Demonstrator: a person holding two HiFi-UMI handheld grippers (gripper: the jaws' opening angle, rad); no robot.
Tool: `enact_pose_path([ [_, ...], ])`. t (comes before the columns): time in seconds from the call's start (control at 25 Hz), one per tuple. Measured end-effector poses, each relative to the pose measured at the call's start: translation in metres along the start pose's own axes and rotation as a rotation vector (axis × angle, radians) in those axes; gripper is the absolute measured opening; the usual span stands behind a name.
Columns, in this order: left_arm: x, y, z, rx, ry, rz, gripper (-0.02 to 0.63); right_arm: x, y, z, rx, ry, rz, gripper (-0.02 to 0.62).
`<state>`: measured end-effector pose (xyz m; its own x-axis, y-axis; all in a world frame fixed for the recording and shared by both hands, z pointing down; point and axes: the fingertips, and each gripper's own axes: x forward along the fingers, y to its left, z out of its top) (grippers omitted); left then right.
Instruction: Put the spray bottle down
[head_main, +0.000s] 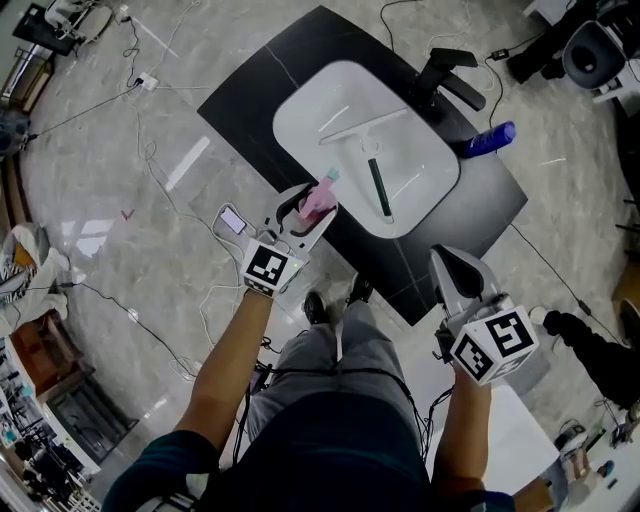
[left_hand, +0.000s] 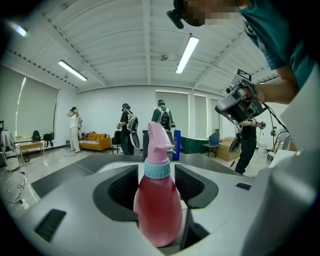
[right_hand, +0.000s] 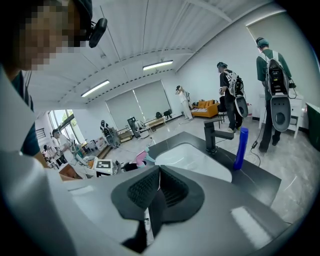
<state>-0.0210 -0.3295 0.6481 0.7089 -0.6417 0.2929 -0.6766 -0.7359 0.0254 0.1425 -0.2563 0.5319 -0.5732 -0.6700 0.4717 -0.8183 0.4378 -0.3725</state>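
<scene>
A pink spray bottle (head_main: 320, 200) with a pale blue collar stands upright between the jaws of my left gripper (head_main: 310, 208), which is shut on its body. The bottle hangs over the front left rim of the white sink (head_main: 300, 110). In the left gripper view the spray bottle (left_hand: 157, 200) fills the gap of the left gripper (left_hand: 156, 186), nozzle pointing right. My right gripper (head_main: 452, 262) hovers at the counter's front right corner. In the right gripper view the right gripper (right_hand: 159, 187) has its pads together with nothing between them.
The sink is set in a black counter (head_main: 255, 85). In the basin lie a white squeegee (head_main: 355, 130) and a dark stick (head_main: 378, 187). A black faucet (head_main: 445, 75) and a lying blue bottle (head_main: 488, 140) are at the right. Cables cross the floor; people stand far off.
</scene>
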Motion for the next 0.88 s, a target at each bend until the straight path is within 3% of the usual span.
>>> enact_pose_path([
  [0.32,-0.015,-0.011,-0.002,0.018,0.047,-0.044,0.267,-0.014,0.017,0.012,-0.022,-0.027,0.001,0.014],
  [0.56,-0.039,-0.007,0.005,0.035,0.072,0.0,0.327,-0.028,0.036,0.02,-0.039,-0.048,0.008,0.014],
  [0.88,-0.098,0.0,0.012,0.032,0.117,0.046,0.334,-0.046,0.065,0.036,-0.069,-0.087,0.021,0.014],
])
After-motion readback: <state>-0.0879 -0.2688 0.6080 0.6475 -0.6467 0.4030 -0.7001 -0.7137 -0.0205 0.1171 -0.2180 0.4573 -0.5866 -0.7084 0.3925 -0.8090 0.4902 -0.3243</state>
